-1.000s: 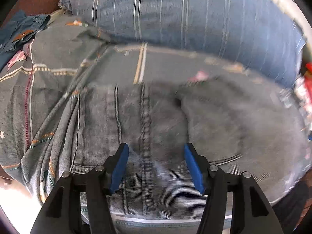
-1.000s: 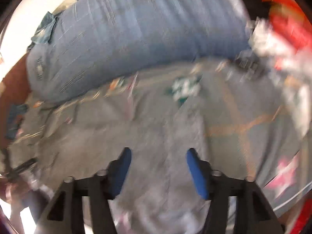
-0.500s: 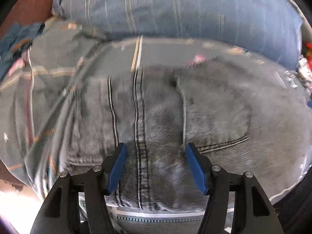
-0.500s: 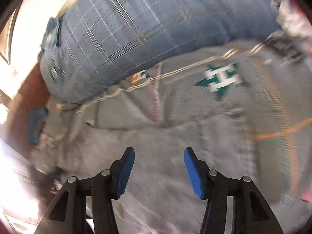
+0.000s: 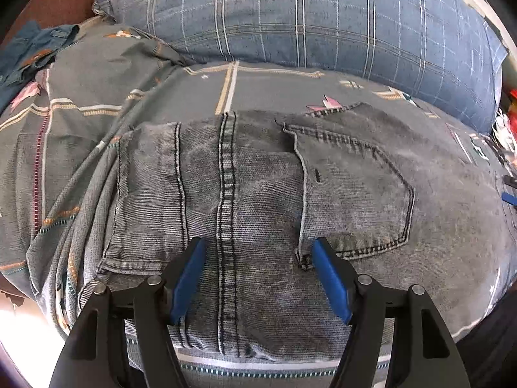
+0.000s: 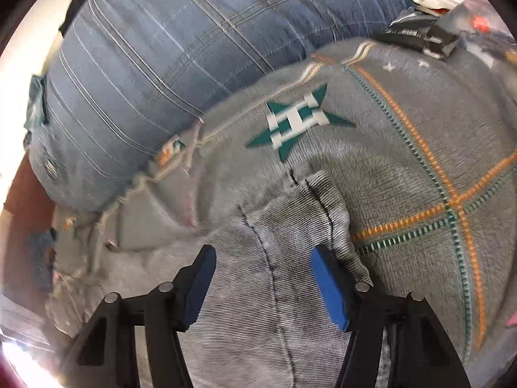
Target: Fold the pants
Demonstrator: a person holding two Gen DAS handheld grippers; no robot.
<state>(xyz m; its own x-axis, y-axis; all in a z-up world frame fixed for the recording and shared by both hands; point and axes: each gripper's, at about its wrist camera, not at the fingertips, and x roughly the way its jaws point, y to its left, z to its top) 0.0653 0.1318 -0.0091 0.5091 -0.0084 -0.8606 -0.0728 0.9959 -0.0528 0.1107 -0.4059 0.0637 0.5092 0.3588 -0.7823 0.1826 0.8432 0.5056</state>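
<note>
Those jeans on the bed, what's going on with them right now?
A person with a gripper in each hand is folding grey jeans on a patterned bedspread, below a blue pillow. The left gripper hangs open over the back seam. The right gripper is opening above another part of the denim. Neither grips anything.

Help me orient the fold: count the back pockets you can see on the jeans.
1. A back pocket shows on the jeans, right of the centre seam, ahead of the left gripper. A second may be hidden in the fold.
</note>
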